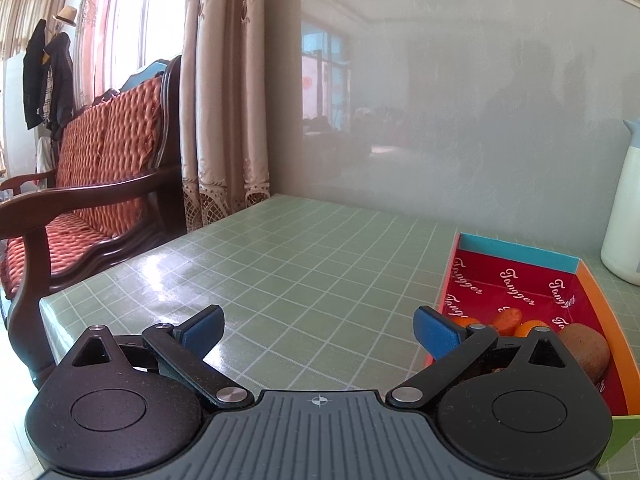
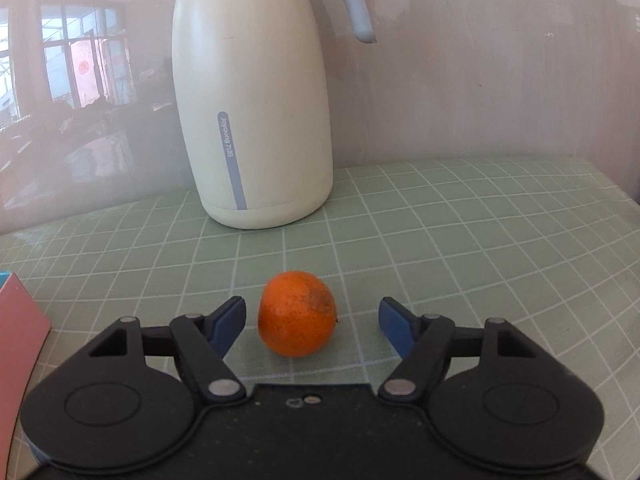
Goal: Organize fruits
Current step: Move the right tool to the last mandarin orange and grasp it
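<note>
Between your right gripper [image 2: 311, 322] pads sits one orange [image 2: 297, 313] on the green tabletop [image 2: 460, 240]; the jaws stand apart, neither pad touching it. One cream jug [image 2: 252, 120] stands behind it near the tabletop's far edge. Your left gripper [image 1: 318, 330] is wide open and empty. Beside it, one red box [image 1: 516, 280] holds three orange fruits [image 1: 508, 319] and one kiwi [image 1: 586, 350].

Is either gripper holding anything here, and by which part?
Nothing is held. The orange sits between the right gripper's open pads, untouched; the left gripper is open and empty.
</note>
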`<state>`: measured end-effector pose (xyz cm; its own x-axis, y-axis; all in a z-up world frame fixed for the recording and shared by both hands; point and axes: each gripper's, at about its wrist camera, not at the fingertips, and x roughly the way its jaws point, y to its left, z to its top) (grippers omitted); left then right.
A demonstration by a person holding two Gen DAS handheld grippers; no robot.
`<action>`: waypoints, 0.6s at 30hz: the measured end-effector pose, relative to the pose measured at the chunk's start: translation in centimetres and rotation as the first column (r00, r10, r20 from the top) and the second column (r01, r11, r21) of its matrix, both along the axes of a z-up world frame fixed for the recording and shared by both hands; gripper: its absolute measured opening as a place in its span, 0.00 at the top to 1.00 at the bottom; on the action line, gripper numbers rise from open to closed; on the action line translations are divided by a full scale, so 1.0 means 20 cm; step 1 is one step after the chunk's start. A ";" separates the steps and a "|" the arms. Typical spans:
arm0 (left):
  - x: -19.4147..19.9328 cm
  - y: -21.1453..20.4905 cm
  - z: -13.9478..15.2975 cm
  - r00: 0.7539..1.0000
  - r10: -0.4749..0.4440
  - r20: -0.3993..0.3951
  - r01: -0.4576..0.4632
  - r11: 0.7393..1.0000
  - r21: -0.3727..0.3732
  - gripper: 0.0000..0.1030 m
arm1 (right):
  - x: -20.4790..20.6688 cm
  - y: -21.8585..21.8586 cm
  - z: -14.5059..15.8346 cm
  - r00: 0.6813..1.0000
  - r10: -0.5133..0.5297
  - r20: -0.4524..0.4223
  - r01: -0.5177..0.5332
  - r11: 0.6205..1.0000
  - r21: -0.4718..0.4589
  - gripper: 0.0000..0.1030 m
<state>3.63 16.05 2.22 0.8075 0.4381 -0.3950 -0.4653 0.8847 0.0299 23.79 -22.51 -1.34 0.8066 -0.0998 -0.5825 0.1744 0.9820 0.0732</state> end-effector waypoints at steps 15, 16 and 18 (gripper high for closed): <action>-0.01 0.00 0.00 1.000 0.005 0.002 -0.005 1.000 -0.001 0.03 | -0.04 0.01 0.02 0.999 0.052 0.003 -0.052 0.999 0.007 0.61; -0.01 0.00 0.00 1.000 0.003 0.003 -0.003 1.000 -0.001 0.03 | -0.05 0.01 0.02 0.998 0.056 0.006 -0.056 0.998 0.013 0.61; -0.02 -0.01 0.00 1.000 0.003 0.004 -0.003 1.000 -0.003 0.03 | -0.07 0.02 0.04 0.998 0.065 0.014 -0.065 0.998 0.010 0.61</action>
